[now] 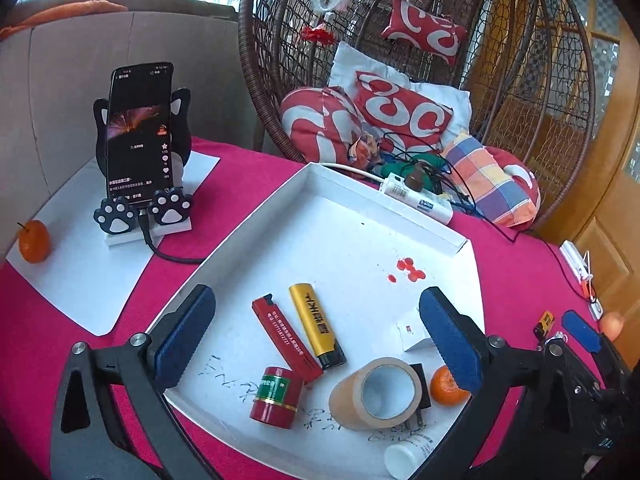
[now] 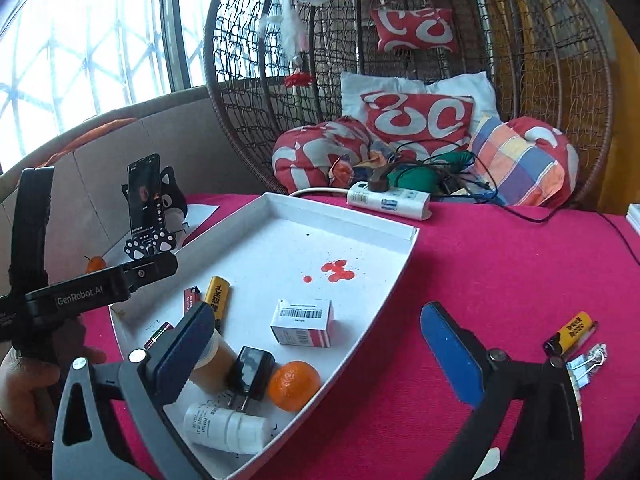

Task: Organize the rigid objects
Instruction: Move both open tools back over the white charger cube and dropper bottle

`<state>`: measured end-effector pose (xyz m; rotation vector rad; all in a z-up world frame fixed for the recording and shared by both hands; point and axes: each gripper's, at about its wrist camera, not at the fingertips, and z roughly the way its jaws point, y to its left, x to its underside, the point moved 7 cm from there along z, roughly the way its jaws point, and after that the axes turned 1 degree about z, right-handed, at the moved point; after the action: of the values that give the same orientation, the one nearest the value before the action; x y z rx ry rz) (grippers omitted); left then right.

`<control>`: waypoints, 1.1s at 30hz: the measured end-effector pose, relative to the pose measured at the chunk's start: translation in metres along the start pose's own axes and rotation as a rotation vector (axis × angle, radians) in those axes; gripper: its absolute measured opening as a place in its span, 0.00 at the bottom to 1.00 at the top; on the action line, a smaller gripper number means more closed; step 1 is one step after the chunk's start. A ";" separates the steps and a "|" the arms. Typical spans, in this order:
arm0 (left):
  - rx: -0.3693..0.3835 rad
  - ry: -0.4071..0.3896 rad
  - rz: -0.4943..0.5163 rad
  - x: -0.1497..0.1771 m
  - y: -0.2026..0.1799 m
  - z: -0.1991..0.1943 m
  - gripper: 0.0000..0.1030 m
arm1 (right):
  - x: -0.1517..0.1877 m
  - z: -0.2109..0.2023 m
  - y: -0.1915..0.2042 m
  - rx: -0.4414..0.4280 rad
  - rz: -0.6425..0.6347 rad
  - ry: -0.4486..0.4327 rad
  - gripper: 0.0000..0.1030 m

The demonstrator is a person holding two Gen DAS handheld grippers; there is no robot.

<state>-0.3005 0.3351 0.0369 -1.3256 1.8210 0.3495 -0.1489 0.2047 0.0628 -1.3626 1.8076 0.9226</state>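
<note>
Both grippers hover wide apart and empty over the white tray (image 1: pixel 248 216)

Left gripper (image 1: pixel 316 344) straddles red lighter (image 1: pixel 286 340), yellow lighter (image 1: pixel 316 326), tape roll (image 1: pixel 374 398); right gripper (image 2: pixel 320 360) spans tray edge, second yellow lighter (image 2: pixel 572 332) outside on pink cloth (image 2: pixel 500 264)

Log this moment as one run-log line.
left gripper: open, empty, over white tray | right gripper: open, empty | in tray: tape roll, two lighters, orange | outside tray: yellow lighter
</note>
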 end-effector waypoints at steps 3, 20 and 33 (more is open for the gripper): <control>0.000 -0.018 0.021 0.003 -0.012 -0.008 1.00 | -0.003 -0.022 -0.006 0.008 0.002 -0.059 1.00; 0.141 -0.099 0.142 0.040 -0.104 -0.066 1.00 | -0.010 -0.124 -0.070 0.081 0.120 -0.295 1.00; 0.284 0.130 0.460 0.130 -0.214 -0.026 1.00 | 0.018 -0.143 -0.156 0.223 0.315 -0.299 1.00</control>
<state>-0.1352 0.1473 0.0058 -0.7438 2.1885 0.2362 -0.0162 0.0429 0.1005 -0.7708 1.8521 0.9904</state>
